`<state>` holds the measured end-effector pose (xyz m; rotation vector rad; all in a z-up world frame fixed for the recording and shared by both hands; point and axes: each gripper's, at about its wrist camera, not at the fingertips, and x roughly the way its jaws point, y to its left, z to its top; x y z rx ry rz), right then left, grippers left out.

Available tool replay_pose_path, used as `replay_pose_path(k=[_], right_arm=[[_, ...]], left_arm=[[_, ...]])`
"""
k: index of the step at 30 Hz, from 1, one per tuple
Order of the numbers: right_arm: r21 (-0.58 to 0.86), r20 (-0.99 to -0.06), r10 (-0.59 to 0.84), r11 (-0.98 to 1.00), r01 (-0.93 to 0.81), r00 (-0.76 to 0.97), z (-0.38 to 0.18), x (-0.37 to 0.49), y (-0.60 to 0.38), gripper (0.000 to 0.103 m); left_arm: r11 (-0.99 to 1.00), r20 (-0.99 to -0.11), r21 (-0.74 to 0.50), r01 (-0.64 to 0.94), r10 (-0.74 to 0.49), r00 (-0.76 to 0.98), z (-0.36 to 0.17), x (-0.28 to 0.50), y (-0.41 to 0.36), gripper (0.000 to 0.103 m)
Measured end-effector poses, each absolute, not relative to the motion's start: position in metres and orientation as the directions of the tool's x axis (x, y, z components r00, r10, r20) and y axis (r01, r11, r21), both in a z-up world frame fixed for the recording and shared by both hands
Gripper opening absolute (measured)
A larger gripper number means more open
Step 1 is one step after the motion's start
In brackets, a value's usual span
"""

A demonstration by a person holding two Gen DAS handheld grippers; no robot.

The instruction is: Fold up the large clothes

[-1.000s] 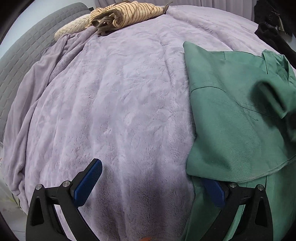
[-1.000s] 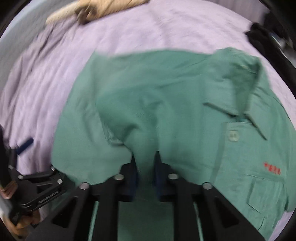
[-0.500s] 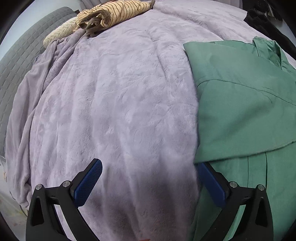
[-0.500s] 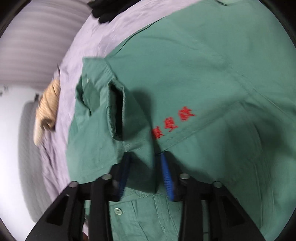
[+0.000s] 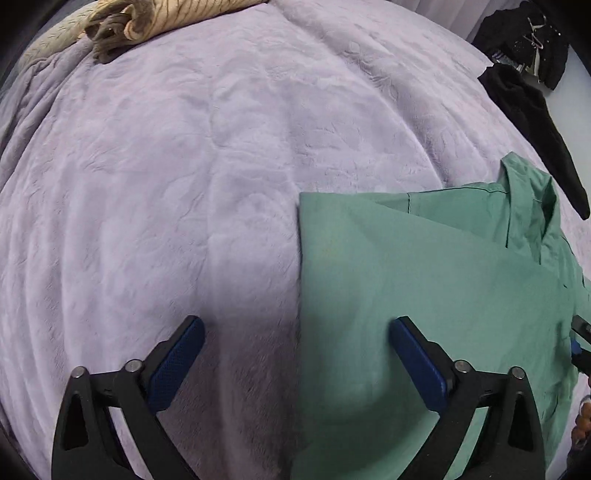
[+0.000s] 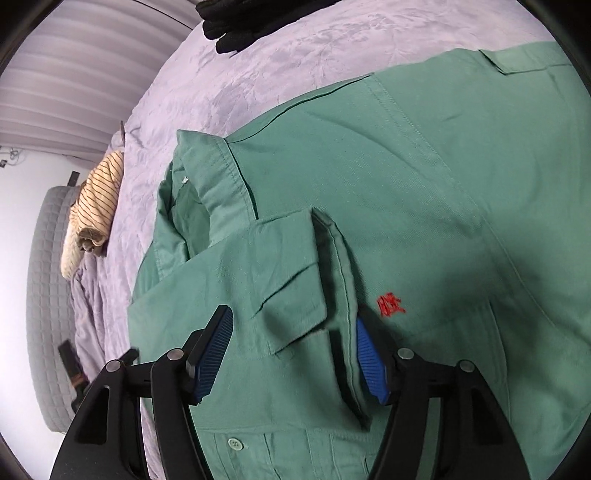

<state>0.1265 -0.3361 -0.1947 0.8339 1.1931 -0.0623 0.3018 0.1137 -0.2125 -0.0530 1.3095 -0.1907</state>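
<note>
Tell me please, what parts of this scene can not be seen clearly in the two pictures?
- Green shirt: its hem and far sleeve are cut off by the frame edge in both wrist views.
- Red embroidery: partly covered by the folded sleeve cuff, right wrist view; unreadable.
- Right gripper: whether its open fingers touch the cloth is unclear.
- Black clothes: too dark to tell the items apart, left wrist view.
- Striped garment: cut off by the top edge.
</note>
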Motion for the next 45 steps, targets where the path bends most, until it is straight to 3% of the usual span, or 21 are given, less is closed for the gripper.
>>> replay_pose_path(k=[1,2,3,4,5,7,11,17,19,24,27,30,32,33,36,45], right_arm=[[0.537,-0.836,0.374,0.709,0.457,0.402,-0.195,0.129,-0.336,0.068],[0.534,-0.837,0.372,0.713,0.455,0.401,-0.195,0.131,-0.336,0.068],[0.52,-0.846,0.365,0.725,0.451,0.389,-0.195,0.133,-0.335,0.062],[0.495,-0.86,0.35,0.748,0.442,0.37,-0.194,0.136,-0.332,0.024],[0.455,-0.881,0.327,0.781,0.428,0.34,-0.194,0.14,-0.328,0.008],[0.456,-0.871,0.327,0.816,0.356,0.366,-0.18,0.146,-0.318,0.008],[0.484,-0.815,0.362,0.855,0.188,0.452,-0.147,0.156,-0.306,0.008],[0.41,-0.894,0.282,0.828,0.382,0.348,-0.203,0.145,-0.342,0.011],[0.454,-0.875,0.299,0.778,0.434,0.379,-0.203,0.128,-0.354,0.017],[0.402,-0.895,0.232,0.789,0.465,0.38,-0.175,0.098,-0.356,0.027],[0.437,-0.883,0.266,0.767,0.47,0.387,-0.169,0.079,-0.35,0.047],[0.456,-0.872,0.274,0.759,0.466,0.407,-0.171,0.072,-0.337,0.046],[0.428,-0.88,0.255,0.791,0.437,0.401,-0.171,0.077,-0.326,0.032],[0.393,-0.897,0.235,0.813,0.431,0.375,-0.175,0.079,-0.321,0.02],[0.277,-0.945,0.154,0.848,0.452,0.289,-0.193,0.08,-0.32,0.014],[0.389,-0.917,0.263,0.755,0.528,0.3,-0.178,0.036,-0.338,0.019]], left_arm=[[0.982,-0.956,-0.159,0.1,-0.179,0.234,-0.215,0.306,0.111,0.076],[0.984,-0.956,-0.159,0.082,-0.175,0.237,-0.214,0.308,0.109,0.058],[0.988,-0.954,-0.136,0.07,-0.15,0.259,-0.21,0.309,0.109,0.024],[0.994,-0.955,-0.097,0.058,-0.109,0.276,-0.206,0.309,0.111,0.016],[0.991,-0.948,-0.123,0.047,-0.131,0.29,-0.202,0.307,0.116,0.012],[0.988,-0.935,-0.153,0.03,-0.154,0.321,-0.194,0.303,0.129,0.005],[0.988,-0.936,-0.151,0.025,-0.152,0.318,-0.202,0.302,0.139,0.005],[0.997,-0.939,-0.058,0.05,-0.072,0.335,-0.21,0.299,0.123,0.005],[0.996,-0.935,-0.056,0.063,-0.075,0.348,-0.2,0.296,0.125,0.005],[0.992,-0.914,-0.055,0.111,-0.095,0.396,-0.156,0.266,0.132,0.005],[0.981,-0.905,-0.104,0.161,-0.16,0.393,-0.143,0.237,0.12,0.005],[0.972,-0.918,-0.097,0.216,-0.171,0.357,-0.157,0.213,0.093,0.005],[0.973,-0.944,-0.025,0.228,-0.097,0.314,-0.185,0.201,0.082,0.005],[0.976,-0.957,0.0,0.216,-0.063,0.283,-0.201,0.198,0.081,0.005],[0.987,-0.964,0.004,0.158,-0.038,0.263,-0.221,0.189,0.097,0.005],[0.989,-0.979,0.022,0.146,-0.008,0.203,-0.198,0.166,0.105,0.005]])
